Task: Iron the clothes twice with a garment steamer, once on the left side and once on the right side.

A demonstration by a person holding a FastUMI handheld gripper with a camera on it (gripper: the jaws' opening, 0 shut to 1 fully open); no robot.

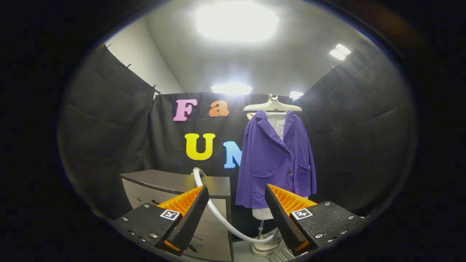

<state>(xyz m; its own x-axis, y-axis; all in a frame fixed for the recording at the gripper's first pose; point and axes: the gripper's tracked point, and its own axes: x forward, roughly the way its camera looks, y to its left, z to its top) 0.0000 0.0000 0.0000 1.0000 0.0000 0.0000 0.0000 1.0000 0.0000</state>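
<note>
Jaws wide apart, nothing between them. Gripper (236, 214) has two fingers (191, 214), both up off the floor and aimed toward the garment stand.

One purple long-sleeved jacket (271, 160) hangs beyond the fingers, nearer the right finger than the left. It sits on one pale plastic hanger (272, 105) over a white torso form (277, 123), which shows at the open collar and again below the hem. Lapels open; two patch pockets low on the front, one dark button between them. Both sleeves hang straight down. Jacket touches neither finger.

One white flexible steam hose (218, 214) starts near the top of the cabinet, curves down through the gap between the fingers and ends at one pale rounded base unit (264, 247) on the floor under the jacket. One thin metal pole (259, 229) rises from that base to the torso form. Steamer head: can't make it out.

One dark-topped grey cabinet (174, 193) stands just beyond the left finger, beside the jacket and clear of it. Hose passes its right edge.

Black cloth booth wall (120, 138) runs behind the jacket and down both sides. Pale ceiling (291, 62) above with four bright light patches (236, 22).
</note>
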